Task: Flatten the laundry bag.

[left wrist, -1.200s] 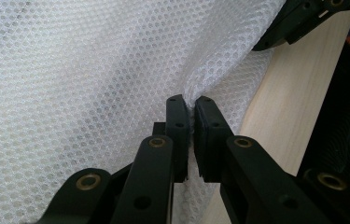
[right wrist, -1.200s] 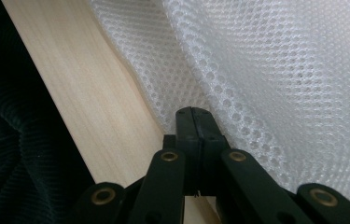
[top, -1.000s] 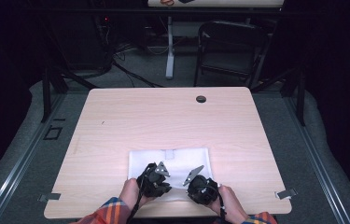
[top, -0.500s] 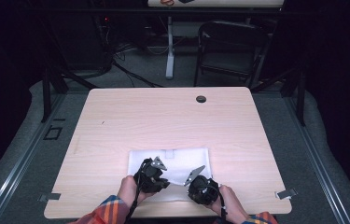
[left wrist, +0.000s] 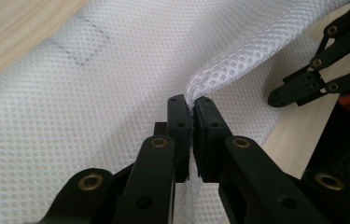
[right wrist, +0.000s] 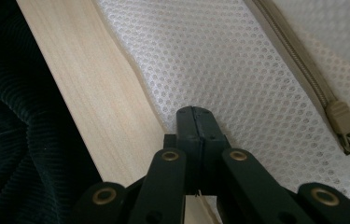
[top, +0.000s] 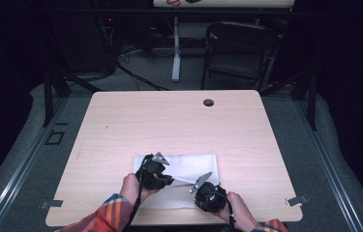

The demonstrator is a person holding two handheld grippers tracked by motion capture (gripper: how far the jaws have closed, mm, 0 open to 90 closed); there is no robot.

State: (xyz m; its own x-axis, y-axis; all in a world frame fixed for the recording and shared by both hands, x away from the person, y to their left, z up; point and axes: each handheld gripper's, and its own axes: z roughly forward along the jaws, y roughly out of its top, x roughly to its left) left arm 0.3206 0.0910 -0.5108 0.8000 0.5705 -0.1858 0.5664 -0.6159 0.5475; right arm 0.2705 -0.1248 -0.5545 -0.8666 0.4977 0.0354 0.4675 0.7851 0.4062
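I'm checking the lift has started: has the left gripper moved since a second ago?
Yes. The left gripper, shut on the white mesh bag, has shifted slightly toward the table's far edge.

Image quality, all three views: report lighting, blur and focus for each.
High view: the table is evenly lit and the room around it dark; the white mesh bag looks soft, without weave detail. Left gripper view: the mesh is sharp where the left gripper pinches a fold, and the jaw arms at the bottom edge are blurred. Right gripper view: the zipper pull is crisp, and the right gripper is dark.
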